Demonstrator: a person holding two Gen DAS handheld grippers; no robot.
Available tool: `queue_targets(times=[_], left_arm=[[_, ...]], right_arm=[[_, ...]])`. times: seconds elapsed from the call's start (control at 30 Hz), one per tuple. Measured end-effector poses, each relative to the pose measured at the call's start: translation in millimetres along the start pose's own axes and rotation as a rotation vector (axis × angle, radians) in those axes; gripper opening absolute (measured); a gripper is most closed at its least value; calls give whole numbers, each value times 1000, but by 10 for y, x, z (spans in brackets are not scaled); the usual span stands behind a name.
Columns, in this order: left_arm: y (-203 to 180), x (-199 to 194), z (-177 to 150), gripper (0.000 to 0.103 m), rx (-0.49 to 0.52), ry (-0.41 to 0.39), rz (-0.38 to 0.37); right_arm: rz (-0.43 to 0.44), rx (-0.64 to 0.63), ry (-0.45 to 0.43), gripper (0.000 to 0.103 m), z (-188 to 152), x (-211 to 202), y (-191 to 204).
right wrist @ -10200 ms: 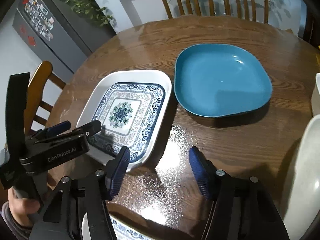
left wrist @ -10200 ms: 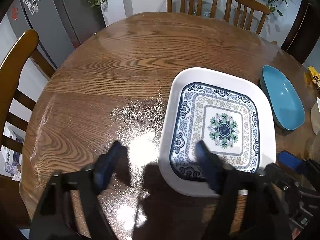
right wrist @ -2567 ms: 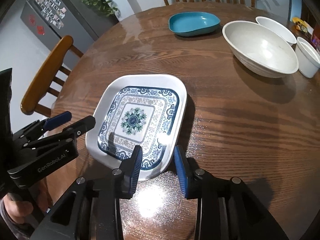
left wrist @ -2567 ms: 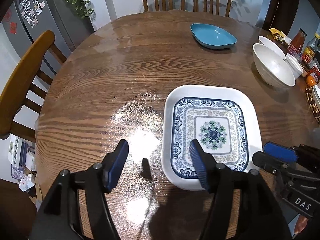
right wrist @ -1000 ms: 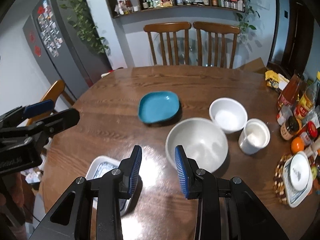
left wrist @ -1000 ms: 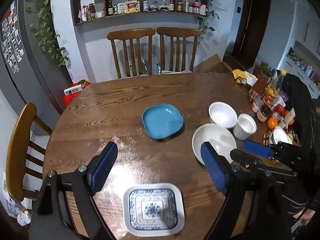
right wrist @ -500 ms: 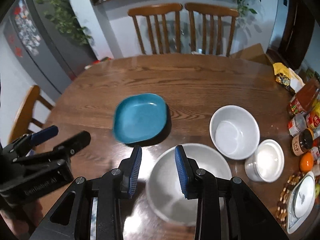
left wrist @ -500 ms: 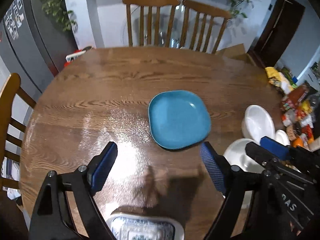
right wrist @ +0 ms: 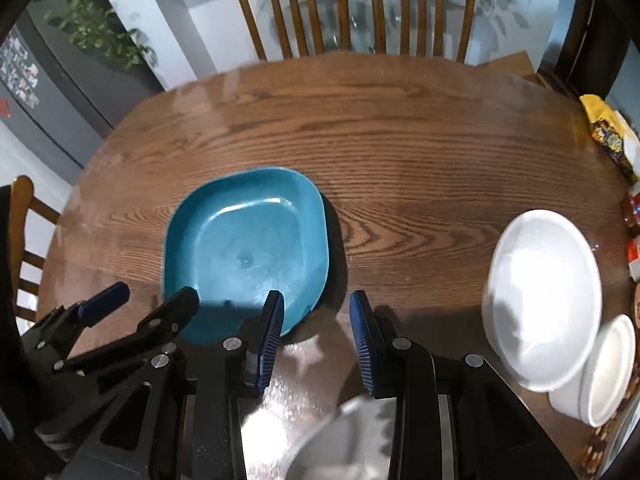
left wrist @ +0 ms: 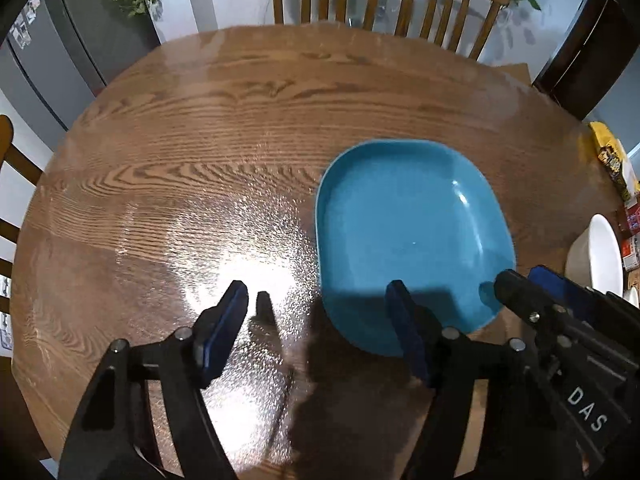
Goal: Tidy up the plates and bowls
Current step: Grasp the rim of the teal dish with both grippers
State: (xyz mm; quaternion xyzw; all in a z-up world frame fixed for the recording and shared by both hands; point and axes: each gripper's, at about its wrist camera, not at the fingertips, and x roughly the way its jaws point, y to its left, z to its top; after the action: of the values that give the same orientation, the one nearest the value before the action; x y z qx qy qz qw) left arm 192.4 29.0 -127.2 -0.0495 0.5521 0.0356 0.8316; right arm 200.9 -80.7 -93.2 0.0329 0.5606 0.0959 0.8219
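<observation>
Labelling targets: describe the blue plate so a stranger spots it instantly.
On the round wooden table, look near its middle, just ahead of both grippers. The blue plate lies flat there, a rounded square; it is the only coloured dish, as the bowls to its right are white.

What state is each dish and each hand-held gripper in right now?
Blue plate: flat on the table, empty, not gripped.
White bowl: upright on the table, empty.
Small white cup: upright beside the white bowl, contents unclear.
Left hand-held gripper: jaws closing, nothing between the pads yet, at the plate's near edge.
Right hand-held gripper: partly open, holding nothing.
</observation>
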Motion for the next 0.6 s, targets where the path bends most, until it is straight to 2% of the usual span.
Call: queue_targets(times=[0.23,0.37,0.4,0.43,0.5,0.6], left_arm=[[46,84,11,48,4,31,-29],[43,68,19,37,25,17,-17],[30,54,9,33,39,11,-17],[17,50,-2,24,49,6,-23],[-7,48,-10,12,62,3,-33],[5,38,-19,13,61,4,-37]], right_arm=[[-5,-7,65,35,70,198,25],[-17,-14,82,34,49,254,46],[-20,-21,77,28,48,264,51],[-16,-27,80,22,42,262,67],[-22,-29,74,18,33,239,85],[-30,-26,64,14,5,210,82]])
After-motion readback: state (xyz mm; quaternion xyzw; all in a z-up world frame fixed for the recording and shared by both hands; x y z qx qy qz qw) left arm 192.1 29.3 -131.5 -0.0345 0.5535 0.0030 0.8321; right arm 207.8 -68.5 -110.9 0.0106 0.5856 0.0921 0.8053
